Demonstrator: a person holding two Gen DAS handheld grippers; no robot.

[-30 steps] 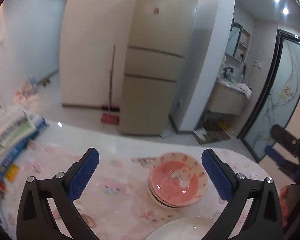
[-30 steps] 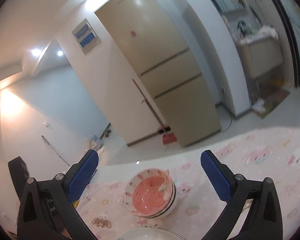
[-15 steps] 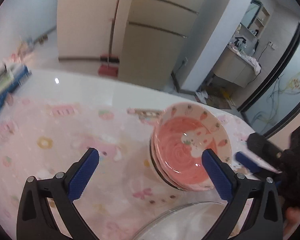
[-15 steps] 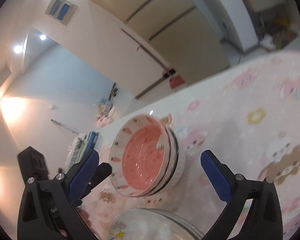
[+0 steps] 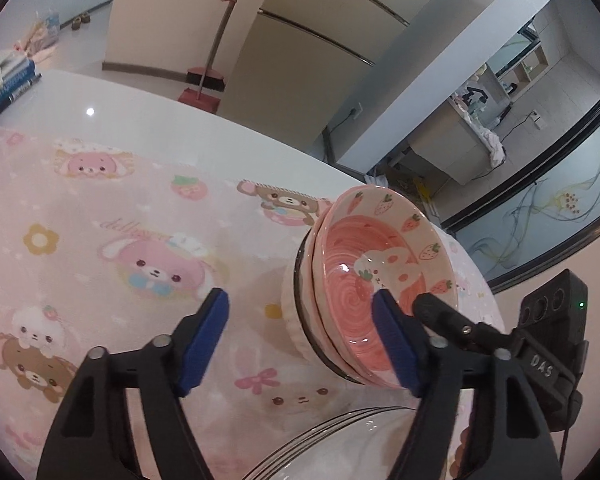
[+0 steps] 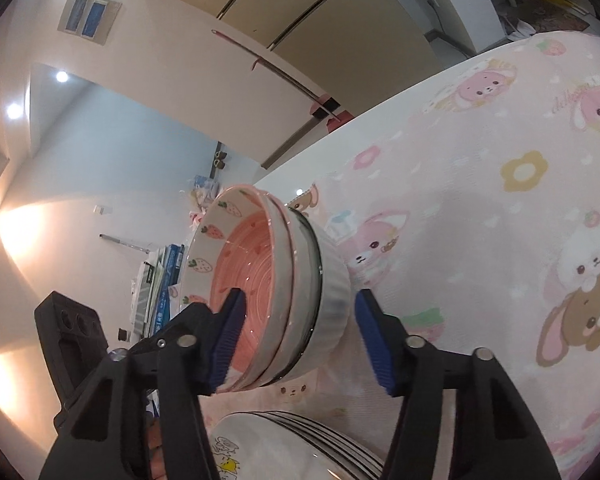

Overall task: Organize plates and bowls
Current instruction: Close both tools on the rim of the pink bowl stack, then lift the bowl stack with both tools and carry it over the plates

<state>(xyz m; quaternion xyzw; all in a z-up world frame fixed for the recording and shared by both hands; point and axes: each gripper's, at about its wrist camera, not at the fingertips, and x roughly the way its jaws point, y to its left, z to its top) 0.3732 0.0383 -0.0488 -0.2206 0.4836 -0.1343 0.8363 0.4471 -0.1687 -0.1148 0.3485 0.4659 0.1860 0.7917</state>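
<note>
A stack of bowls [image 5: 364, 280] with a pink strawberry-patterned bowl on top and a white ribbed one at the bottom stands on the pink cartoon tablecloth [image 5: 120, 240]. My left gripper [image 5: 298, 344] straddles the stack's near wall, one pad inside the pink bowl and one outside; its jaws are closing and the outer pad is clear of the wall. My right gripper [image 6: 300, 340] straddles the opposite wall of the bowl stack [image 6: 276, 272] the same way, jaws closing, with a small gap at the outer pad. A stack of white plates [image 5: 340, 444] [image 6: 284, 444] lies just in front.
Books [image 5: 4, 84] are piled at the table's far left corner. Bare white tabletop [image 5: 160, 120] runs behind the cloth to the far edge. Beyond it stand a beige fridge [image 5: 300, 40] and a red broom [image 5: 204, 80].
Both grippers came down and tilted toward the bowl stack. Their jaws narrowed from wide open, and each now has one pad inside the top bowl and one outside.
</note>
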